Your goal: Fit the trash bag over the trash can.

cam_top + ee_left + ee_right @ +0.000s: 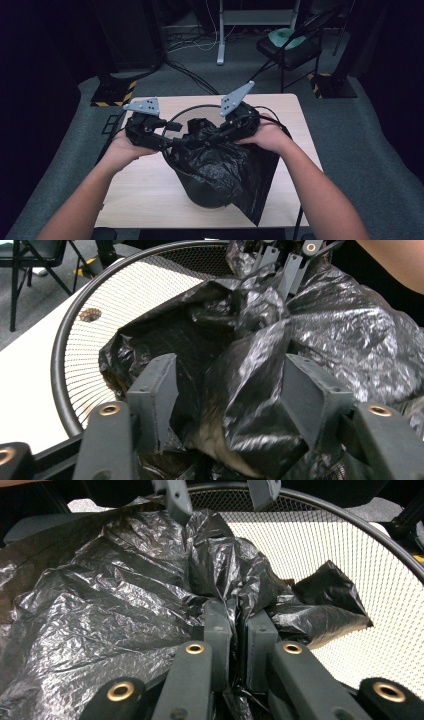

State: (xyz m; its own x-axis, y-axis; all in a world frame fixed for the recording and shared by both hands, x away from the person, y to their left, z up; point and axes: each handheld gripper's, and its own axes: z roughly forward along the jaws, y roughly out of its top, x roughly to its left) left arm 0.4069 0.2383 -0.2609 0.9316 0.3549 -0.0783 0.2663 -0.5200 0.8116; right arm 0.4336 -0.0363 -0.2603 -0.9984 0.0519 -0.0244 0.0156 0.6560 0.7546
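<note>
Right gripper [234, 630] pinches a fold of the black bag [220, 160] while the left gripper [227, 390] stands wide around another bunch of it.

Both meet over the mesh bin [186, 112] on the table [145, 185], likely so the film can be spread and drawn over the rim; most of the bag drapes down the bin's near side, its mouth not yet opened around the rim.

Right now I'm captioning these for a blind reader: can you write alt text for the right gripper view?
The right gripper pinches a fold of crinkled black plastic bag between its nearly closed fingers. The bag spills over a black wire-mesh bin, with the pale table showing through the mesh.
</note>
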